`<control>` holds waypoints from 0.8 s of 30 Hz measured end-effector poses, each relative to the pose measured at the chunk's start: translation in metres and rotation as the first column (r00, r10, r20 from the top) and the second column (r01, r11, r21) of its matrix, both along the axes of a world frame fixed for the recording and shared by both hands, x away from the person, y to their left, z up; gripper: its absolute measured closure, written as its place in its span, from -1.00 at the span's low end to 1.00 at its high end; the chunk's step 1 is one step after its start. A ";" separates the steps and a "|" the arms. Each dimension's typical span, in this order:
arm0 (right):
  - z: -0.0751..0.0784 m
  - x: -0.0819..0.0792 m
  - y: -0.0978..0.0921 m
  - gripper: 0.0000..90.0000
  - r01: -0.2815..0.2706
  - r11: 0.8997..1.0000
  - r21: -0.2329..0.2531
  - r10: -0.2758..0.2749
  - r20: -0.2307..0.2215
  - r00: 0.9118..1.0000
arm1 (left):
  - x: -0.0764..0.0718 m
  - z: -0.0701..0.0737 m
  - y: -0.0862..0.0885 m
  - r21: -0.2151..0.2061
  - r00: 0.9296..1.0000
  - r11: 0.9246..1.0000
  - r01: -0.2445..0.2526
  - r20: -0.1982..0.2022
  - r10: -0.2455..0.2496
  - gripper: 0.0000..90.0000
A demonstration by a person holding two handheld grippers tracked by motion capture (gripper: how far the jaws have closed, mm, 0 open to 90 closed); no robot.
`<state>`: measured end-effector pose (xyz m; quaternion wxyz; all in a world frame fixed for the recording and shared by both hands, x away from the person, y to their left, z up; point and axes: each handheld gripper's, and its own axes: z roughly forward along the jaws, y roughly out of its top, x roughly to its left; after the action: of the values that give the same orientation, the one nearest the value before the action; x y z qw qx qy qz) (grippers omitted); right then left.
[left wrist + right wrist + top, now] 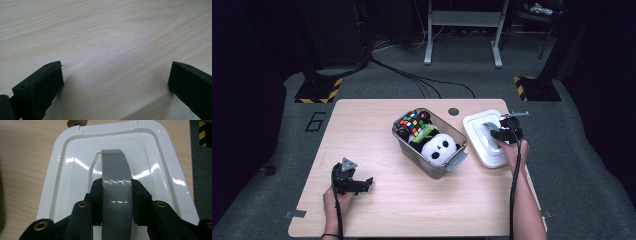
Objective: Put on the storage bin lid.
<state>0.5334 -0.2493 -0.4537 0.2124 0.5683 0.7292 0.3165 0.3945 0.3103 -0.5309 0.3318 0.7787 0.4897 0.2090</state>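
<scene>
While right gripper [116, 202] clamps jaws on grey handle [116, 182] of white lid [477, 135], right of centre in high view, I judge lid light, stiff, glossy, likely slippery; handle best hold. Left gripper [354, 184] lower left, jaws wide over bare table [412, 210]. Clear bin [409, 150] at centre holds panda plush [439, 148], puzzle cube [413, 122]; grey latch [457, 161] close to lid edge, may snag.

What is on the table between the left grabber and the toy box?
Nothing: bare wooden table lies between the left gripper and the toy box, as the high view shows.
</scene>
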 end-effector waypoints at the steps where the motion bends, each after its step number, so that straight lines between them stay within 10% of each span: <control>1: 0.004 -0.001 -0.001 0.48 -0.006 1.000 -0.001 0.006 0.006 1.000 | 0.000 0.000 0.000 0.000 1.000 1.000 0.000 0.000 0.000 -1.00; 24: 0.101 -0.025 0.026 0.48 -0.150 0.988 0.029 0.145 0.131 0.981 | 0.000 0.000 0.001 0.010 1.000 1.000 0.006 -0.004 -0.006 -1.00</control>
<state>0.5083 -0.2236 -0.3529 0.2236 0.4952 0.7478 0.3815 0.3943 0.3110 -0.5306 0.3277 0.7823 0.4869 0.2088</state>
